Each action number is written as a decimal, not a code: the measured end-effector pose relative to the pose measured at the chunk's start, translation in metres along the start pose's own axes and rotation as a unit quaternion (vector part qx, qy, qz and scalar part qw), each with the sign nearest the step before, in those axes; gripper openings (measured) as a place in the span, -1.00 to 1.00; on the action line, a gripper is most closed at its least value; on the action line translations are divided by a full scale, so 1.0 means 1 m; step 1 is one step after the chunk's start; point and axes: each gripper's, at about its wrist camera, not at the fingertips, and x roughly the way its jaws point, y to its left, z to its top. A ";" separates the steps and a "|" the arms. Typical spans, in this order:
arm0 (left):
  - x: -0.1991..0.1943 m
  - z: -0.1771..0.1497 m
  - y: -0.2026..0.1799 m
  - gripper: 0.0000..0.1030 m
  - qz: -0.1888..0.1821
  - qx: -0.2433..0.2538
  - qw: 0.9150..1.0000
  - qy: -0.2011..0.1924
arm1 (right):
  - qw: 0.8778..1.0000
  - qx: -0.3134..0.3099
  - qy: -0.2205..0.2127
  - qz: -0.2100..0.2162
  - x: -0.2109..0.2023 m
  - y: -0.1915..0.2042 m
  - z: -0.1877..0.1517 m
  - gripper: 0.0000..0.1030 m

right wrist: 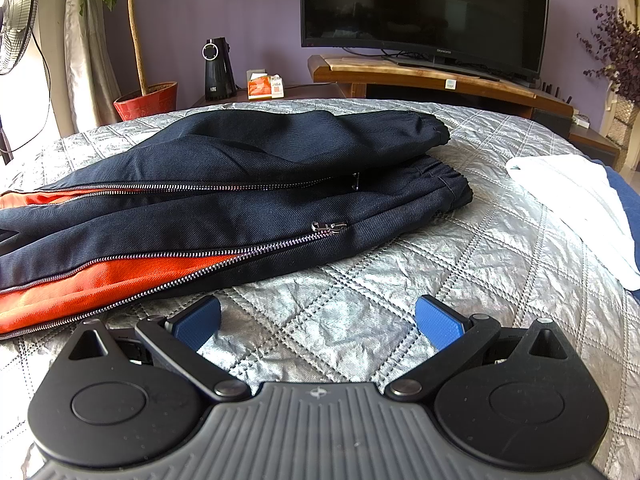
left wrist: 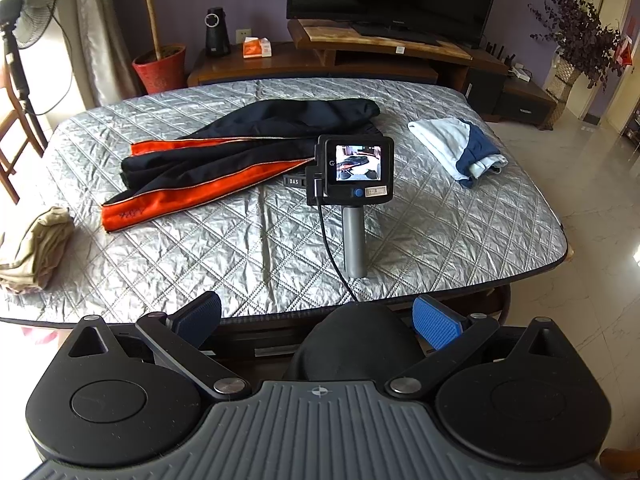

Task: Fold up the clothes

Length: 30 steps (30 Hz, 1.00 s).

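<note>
Left wrist view: we held the left gripper [left wrist: 318,320] back off the near edge of the table [left wrist: 280,240], its blue pads spread wide with nothing between them. On the quilted silver cover we saw the navy trousers [left wrist: 248,148] lying toward the far left part of the table, legs side by side, each leg's side zip open to show a long orange panel. The right gripper [left wrist: 352,168] rested on the table just beside the trousers' right end, seen only from behind, so from here we could not tell its jaws. A folded beige garment [left wrist: 36,248] sat at the left edge, a folded white and blue garment [left wrist: 460,148] near the right edge.

Right wrist view: our right gripper [right wrist: 318,322] sat low over the cover, pads wide apart and empty, just beside the trousers [right wrist: 240,208]. Their elastic waistband bunched at the right end, and two silver zips ran leftward along the orange.
</note>
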 end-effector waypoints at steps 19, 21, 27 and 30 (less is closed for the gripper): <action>0.000 -0.002 -0.002 0.99 -0.003 0.005 1.000 0.003 | 1.000 0.000 0.000 0.000 0.001 0.000 0.000 1.00; 0.001 -0.002 -0.002 0.99 -0.002 0.004 1.000 0.003 | 1.000 0.000 0.000 0.000 0.001 0.000 0.000 1.00; 0.001 -0.002 -0.002 0.99 -0.003 0.004 1.000 0.005 | 1.000 0.000 0.000 0.000 0.001 0.000 0.001 1.00; 0.000 -0.001 -0.002 0.99 -0.005 0.004 1.000 0.004 | 1.000 0.000 0.000 0.000 0.000 0.000 0.000 1.00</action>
